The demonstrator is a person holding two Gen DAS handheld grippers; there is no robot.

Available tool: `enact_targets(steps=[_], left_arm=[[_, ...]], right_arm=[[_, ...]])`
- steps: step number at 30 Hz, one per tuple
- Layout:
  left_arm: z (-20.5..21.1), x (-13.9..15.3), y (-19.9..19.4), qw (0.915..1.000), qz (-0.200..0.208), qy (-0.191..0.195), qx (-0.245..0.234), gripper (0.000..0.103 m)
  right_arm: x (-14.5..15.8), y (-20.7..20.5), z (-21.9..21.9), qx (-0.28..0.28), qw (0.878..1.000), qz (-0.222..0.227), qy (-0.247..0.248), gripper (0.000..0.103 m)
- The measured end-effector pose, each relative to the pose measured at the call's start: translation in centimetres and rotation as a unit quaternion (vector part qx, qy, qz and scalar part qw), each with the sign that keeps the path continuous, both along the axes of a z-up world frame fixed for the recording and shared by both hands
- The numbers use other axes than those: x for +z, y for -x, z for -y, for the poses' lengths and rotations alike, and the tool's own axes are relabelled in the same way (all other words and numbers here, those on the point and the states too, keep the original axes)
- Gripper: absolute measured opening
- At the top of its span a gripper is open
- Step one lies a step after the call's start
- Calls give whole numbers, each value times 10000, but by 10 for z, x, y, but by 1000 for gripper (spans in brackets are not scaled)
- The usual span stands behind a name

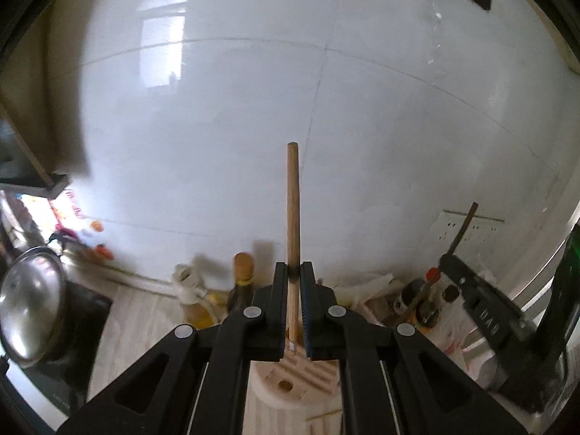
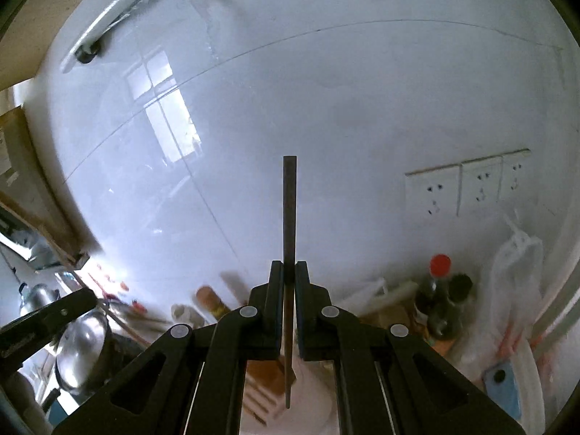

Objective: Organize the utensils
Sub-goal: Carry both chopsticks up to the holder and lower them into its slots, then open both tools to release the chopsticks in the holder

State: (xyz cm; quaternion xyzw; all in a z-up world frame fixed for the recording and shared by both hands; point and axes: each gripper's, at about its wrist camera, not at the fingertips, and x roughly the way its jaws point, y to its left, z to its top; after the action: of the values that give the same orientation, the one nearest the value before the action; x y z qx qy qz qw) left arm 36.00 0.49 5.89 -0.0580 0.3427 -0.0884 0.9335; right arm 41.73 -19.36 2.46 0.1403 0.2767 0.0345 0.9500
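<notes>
Two grippers, each clamped on one stick: left gripper (image 1: 294,272) pinches a light wooden chopstick (image 1: 293,199) upright above the slotted holder (image 1: 290,380), probably so it drops straight in. Right gripper (image 2: 289,272) grips a dark chopstick (image 2: 289,210); bottles (image 2: 440,297) and plastic bags (image 2: 514,272) crowd the worktop's back edge by the wall.

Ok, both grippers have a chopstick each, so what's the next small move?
Probably lower the left gripper so its light chopstick drops into the wooden holder right beneath it. Its tip already hangs over the slotted top. The right gripper, shut on the dark chopstick, can follow.
</notes>
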Motion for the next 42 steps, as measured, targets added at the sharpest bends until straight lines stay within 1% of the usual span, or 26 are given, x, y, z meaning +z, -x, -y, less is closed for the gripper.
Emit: enact_targets(steps=[3, 6, 9, 13, 16, 19, 21, 22, 23, 24, 25, 26, 28, 29, 30, 31, 32, 34, 37, 38, 39, 40, 41, 42], left_arm=[[10, -12, -25, 9997, -170, -2, -174, 4], [16, -33, -46, 9986, -410, 14, -327, 4], [21, -53, -59, 9972, -597, -74, -433, 4], [23, -77, -70, 9948, -864, -95, -532, 4], [21, -85, -70, 9937, -950, -18, -588, 5], [19, -82, -70, 9937, -949, 64, -587, 5], [17, -78, -69, 9940, -904, 59, -607, 11], [15, -75, -67, 9949, -855, -2, -534, 15], [13, -71, -66, 9955, -819, -49, -473, 31], [10, -69, -65, 9962, -775, -92, -399, 60], [5, -66, -63, 9969, -718, -142, -271, 75], [1, -63, -60, 9977, -643, -154, -176, 87], [-7, -59, -52, 9985, -505, -207, -43, 87], [-11, -59, -48, 9986, -469, -245, 20, 91], [-15, -59, -43, 9988, -408, -269, 62, 98], [-17, -60, -39, 9989, -357, -288, 99, 103], [-21, -61, -32, 9990, -294, -305, 150, 103], [-26, -67, -18, 9985, -230, -393, 290, 103], [-31, -82, 6, 9974, -196, -528, 452, 103], [-33, -88, 12, 9971, -246, -537, 488, 103], [-33, -97, 18, 9967, -328, -543, 507, 103], [-33, -105, 25, 9964, -418, -552, 493, 103], [-32, -113, 31, 9959, -494, -588, 480, 103], [-30, -126, 38, 9947, -621, -673, 474, 103]], right_arm=[[-4, -18, -6, -36, 10000, -16, 23, 6], [-18, -32, -11, -47, 9999, -122, -5, 6], [-33, -41, -16, -30, 9997, -233, -2, 6], [-52, -43, -20, 96, 9994, -331, 26, 6], [-61, -41, -20, 234, 9988, -431, 38, 6], [-66, -40, -21, 451, 9968, -656, -70, 6], [-74, -42, -19, 596, 9941, -865, -253, 7], [-77, -43, -19, 656, 9928, -950, -310, 7], [-78, -42, -19, 685, 9919, -1006, -350, 8], [-79, -40, -17, 716, 9912, -1040, -401, 9], [-81, -39, -16, 718, 9907, -1067, -436, 15], [-79, -37, -15, 717, 9905, -1068, -486, 25], [-78, -31, -10, 667, 9906, -1072, -521, 34], [-76, -27, -7, 664, 9905, -1063, -558, 36], [-75, -23, -4, 619, 9908, -1065, -561, 37], [-73, -18, -1, 561, 9912, -1066, -550, 45], [-73, -12, 2, 509, 9917, -1053, -536, 54], [-72, -1, 8, 325, 9929, -1070, -405, 63], [-79, 20, 20, 59, 9926, -1194, -217, 70], [-85, 29, 24, 12, 9920, -1243, -205, 76], [-91, 35, 28, -55, 9907, -1350, -171, 80], [-99, 42, 32, -125, 9884, -1507, -125, 87], [-107, 48, 35, -141, 9867, -1616, -120, 91], [-117, 56, 37, -174, 9845, -1745, -71, 91]])
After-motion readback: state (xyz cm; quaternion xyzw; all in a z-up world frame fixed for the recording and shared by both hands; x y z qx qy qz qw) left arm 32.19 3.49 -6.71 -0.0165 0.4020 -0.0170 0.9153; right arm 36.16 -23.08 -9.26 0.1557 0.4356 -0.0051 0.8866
